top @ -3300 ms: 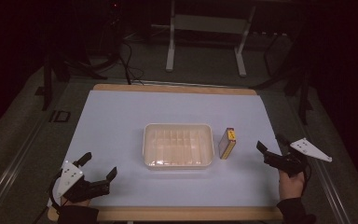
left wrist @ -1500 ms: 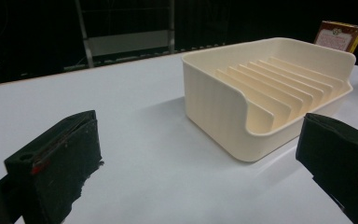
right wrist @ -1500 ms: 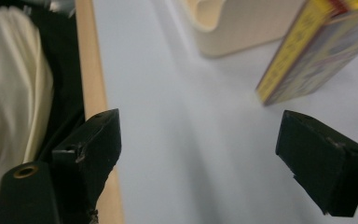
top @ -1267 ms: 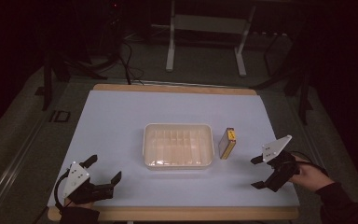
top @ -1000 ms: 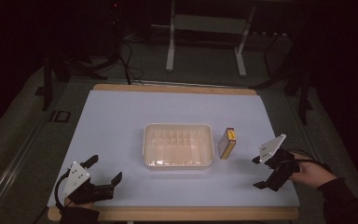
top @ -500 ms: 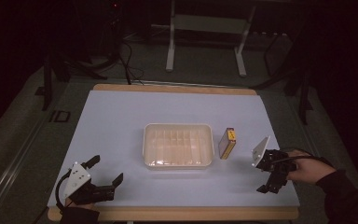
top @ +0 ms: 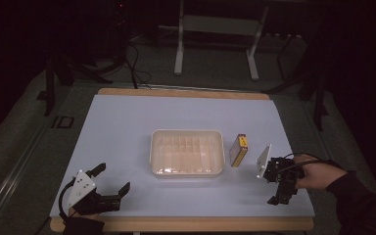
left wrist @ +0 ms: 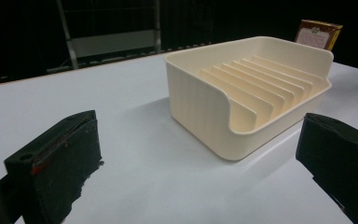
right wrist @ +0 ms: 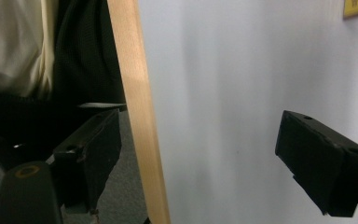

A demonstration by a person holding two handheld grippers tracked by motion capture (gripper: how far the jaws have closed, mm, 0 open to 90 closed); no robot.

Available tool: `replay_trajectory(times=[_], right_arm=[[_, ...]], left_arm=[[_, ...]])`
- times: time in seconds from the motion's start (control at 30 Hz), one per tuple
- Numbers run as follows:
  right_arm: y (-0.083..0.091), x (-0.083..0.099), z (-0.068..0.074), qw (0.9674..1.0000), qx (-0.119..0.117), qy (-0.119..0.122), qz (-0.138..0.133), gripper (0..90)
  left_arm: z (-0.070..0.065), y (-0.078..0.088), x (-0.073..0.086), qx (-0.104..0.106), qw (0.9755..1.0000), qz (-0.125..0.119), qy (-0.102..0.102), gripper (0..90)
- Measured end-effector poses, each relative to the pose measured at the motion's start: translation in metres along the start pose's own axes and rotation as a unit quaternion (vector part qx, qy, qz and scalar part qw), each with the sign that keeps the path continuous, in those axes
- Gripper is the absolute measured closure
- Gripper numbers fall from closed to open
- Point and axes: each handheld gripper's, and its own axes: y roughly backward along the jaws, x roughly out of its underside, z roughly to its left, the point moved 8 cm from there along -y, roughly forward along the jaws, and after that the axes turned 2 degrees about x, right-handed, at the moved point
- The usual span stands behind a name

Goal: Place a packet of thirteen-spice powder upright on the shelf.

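High view shows your right gripper (top: 276, 182) gaping empty right of the small card box (top: 238, 151): light, stiff, pinch its flat faces.

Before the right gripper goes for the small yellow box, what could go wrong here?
1. The yellow box stands on a narrow side close beside the cream tray; a nudge may tip it against the tray wall.
2. The right gripper, open and empty, is turned sideways, so its view faces the table's wooden edge. It probably needs turning before a grasp.
3. The left gripper, open, rests apart, so nothing steadies the tray.
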Motion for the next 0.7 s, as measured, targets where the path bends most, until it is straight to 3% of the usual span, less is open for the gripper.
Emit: replay_trajectory(times=[0.47,0.7], right_arm=[[0.004,-0.026,0.01,0.9983,0.001,0.058,-0.006,14.6],[0.006,-0.039,0.01,0.9973,-0.005,0.072,-0.017,14.5]], left_arm=[[0.0,0.0,0.0,0.003,1.0,0.0,0.004,0.1],[0.0,-0.001,0.001,0.002,1.0,0.002,0.003,0.1]])
